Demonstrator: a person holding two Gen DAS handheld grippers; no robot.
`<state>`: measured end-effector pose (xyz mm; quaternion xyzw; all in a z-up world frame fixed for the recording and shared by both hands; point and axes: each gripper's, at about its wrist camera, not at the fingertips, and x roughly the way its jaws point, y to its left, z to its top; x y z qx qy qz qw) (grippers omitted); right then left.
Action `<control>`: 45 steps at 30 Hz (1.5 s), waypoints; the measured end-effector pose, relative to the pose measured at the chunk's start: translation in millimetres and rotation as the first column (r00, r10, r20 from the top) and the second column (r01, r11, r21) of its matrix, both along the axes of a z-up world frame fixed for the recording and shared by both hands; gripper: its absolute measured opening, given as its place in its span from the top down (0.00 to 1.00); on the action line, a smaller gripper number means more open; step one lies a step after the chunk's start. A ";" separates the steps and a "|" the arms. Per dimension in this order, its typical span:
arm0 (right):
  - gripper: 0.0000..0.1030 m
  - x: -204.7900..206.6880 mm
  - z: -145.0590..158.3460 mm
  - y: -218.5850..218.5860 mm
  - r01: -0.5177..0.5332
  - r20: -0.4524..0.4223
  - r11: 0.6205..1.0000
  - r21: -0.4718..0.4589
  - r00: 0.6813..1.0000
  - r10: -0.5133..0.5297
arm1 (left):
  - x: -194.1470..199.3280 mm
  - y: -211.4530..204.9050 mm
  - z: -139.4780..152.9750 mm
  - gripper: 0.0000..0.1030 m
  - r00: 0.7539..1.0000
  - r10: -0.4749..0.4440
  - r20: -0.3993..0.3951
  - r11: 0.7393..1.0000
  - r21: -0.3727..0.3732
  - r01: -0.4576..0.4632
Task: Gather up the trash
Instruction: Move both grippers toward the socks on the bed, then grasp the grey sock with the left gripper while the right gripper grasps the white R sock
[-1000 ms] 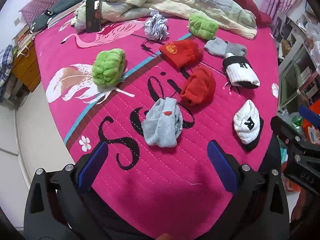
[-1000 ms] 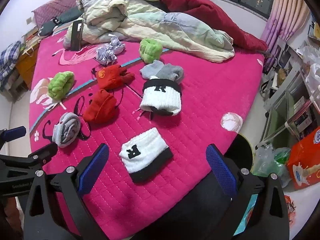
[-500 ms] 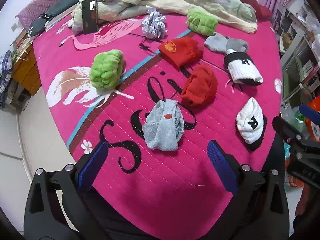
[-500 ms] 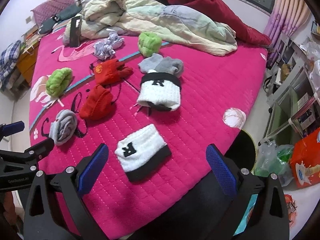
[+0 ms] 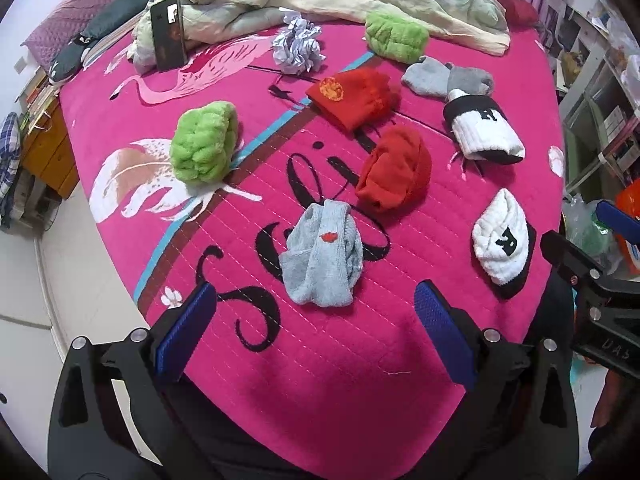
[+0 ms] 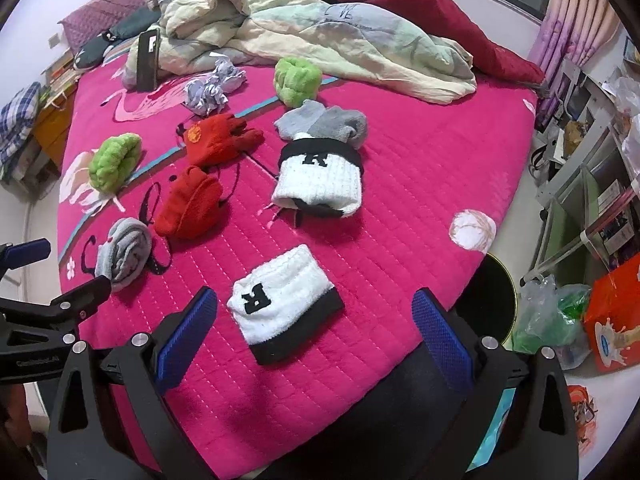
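Bedroom w/ a big round bed [image 5: 344,392] under a hot-pink quilted cover, rumpled pale duvet [image 6: 320,28] heaped at the far side. Socks lie scattered across the cover: green, red, grey and white-and-black ones, none of them trash as far as I can judge.

The only real trash on the bed looks like the crumpled paper ball [image 5: 298,46], far side, just in front of the duvet, near the black phone [image 5: 168,34] propped upright. A dark round bin [image 6: 490,304] sits on the floor by the bed's edge, right side.

Left gripper [image 5: 316,328] hangs over the near edge, fingers wide, nothing in them; grey sock [image 5: 322,256] just ahead. Right gripper [image 6: 314,330] likewise spread wide & empty, over a white sock [image 6: 284,300].

Vs a sec ago: both views have crept slightly closer to the bed; nothing on it has shifted. So collecting hasn't begun, and the paper is well out of reach.
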<state>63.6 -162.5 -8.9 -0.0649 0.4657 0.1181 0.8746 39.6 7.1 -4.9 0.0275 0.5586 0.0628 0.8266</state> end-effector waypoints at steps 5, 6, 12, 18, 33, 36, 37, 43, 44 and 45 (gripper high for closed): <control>0.09 1.3 -2.6 1.4 0.000 -0.005 1.000 -0.006 1.000 0.000 | 1.0 -1.1 -0.9 0.06 1.000 -0.007 -0.006 1.000 0.000 0.007; 0.09 1.4 -3.0 1.0 0.001 -0.007 1.000 -0.004 1.000 -0.001 | 1.2 -1.7 -1.0 0.06 1.000 -0.009 -0.006 1.000 0.003 0.009; 0.09 2.3 -3.6 1.6 -0.001 -0.003 1.000 -0.010 1.000 0.001 | 2.5 -1.8 -3.6 0.06 1.000 -0.012 -0.016 1.000 -0.001 0.012; 0.09 4.3 -7.8 2.9 -0.005 -0.007 1.000 -0.014 1.000 0.005 | 3.6 -2.3 -5.4 0.06 1.000 -0.014 -0.022 1.000 0.001 0.014; 0.09 7.1 -10.5 4.5 -0.007 -0.014 1.000 -0.016 1.000 0.007 | 7.3 -2.6 -10.9 0.06 0.999 -0.027 -0.039 1.000 0.001 0.027; 0.09 7.3 -11.5 6.0 -0.011 -0.015 1.000 -0.017 1.000 0.011 | 7.0 -2.2 -11.3 0.06 0.999 -0.027 -0.042 1.000 -0.001 0.027; 0.09 7.4 -11.8 6.2 -0.011 -0.015 1.000 -0.017 1.000 0.011 | 7.0 -2.1 -11.5 0.06 0.999 -0.026 -0.042 1.000 -0.002 0.026; 0.09 7.5 -12.7 6.9 -0.009 -0.019 1.000 -0.017 1.000 0.008 | 7.6 -2.2 -12.5 0.06 0.999 -0.030 -0.044 1.000 -0.002 0.030; 0.09 7.5 -13.0 6.9 -0.009 -0.019 1.000 -0.017 1.000 0.009 | 8.2 -2.7 -12.8 0.06 0.998 -0.032 -0.045 1.000 -0.002 0.032; 0.09 7.9 -13.3 6.8 -0.009 -0.020 1.000 -0.018 1.000 0.008 | 8.2 -2.9 -13.2 0.06 0.998 -0.033 -0.047 0.999 -0.001 0.033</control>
